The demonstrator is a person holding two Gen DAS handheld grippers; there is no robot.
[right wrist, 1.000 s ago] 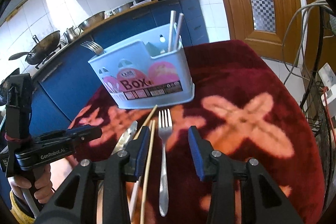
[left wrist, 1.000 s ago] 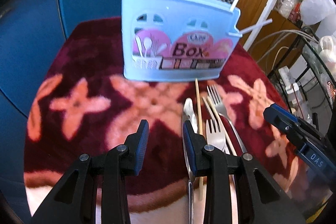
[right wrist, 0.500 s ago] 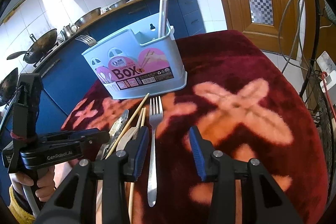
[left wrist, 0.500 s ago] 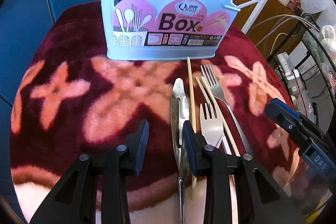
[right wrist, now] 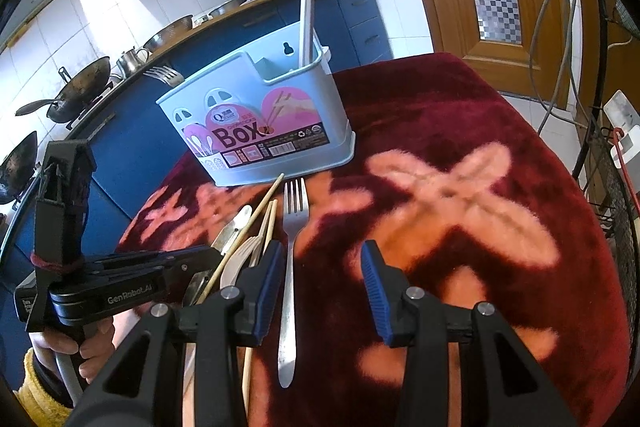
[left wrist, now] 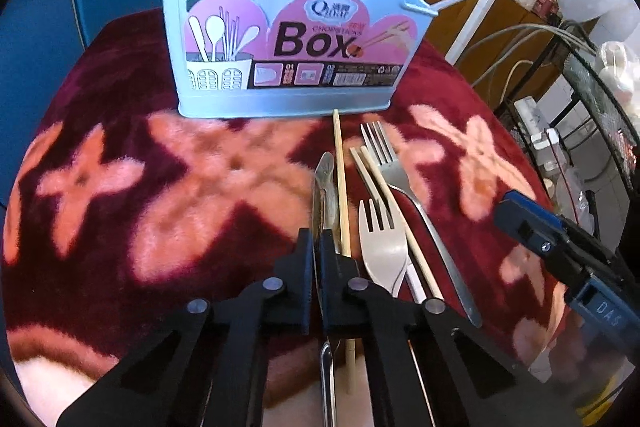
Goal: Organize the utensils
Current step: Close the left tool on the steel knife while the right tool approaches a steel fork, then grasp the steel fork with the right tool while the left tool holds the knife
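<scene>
The left gripper (left wrist: 316, 259) has just closed its black jaws on the flat steel table knife (left wrist: 325, 187), whose long axis runs from the fingers toward the pale blue plastic utensil box (left wrist: 288, 39) at the far edge of the red flowered blanket (left wrist: 120, 163). The right gripper (right wrist: 323, 291) hangs with jaws apart over a steel fork (right wrist: 291, 267); only its view shows the box's open compartments.

Pale blue plastic utensil box (left wrist: 288, 27) upright on red flowered tabletop cloth, pink "Box" label facing camera; white chopsticks (right wrist: 307, 27) stand in its right end compartment, fork tines (right wrist: 162, 73) rise behind its far left end. In front of box, lying flat, handles toward camera: butter knife (left wrist: 325, 187) leftmost, edge-up look; wooden chopstick (left wrist: 341, 183) just right of it; pale plastic fork (left wrist: 382, 247); two more wooden chopsticks (left wrist: 378, 179) crossing; steel fork (left wrist: 394, 167) rightmost, tines nearest box.
</scene>
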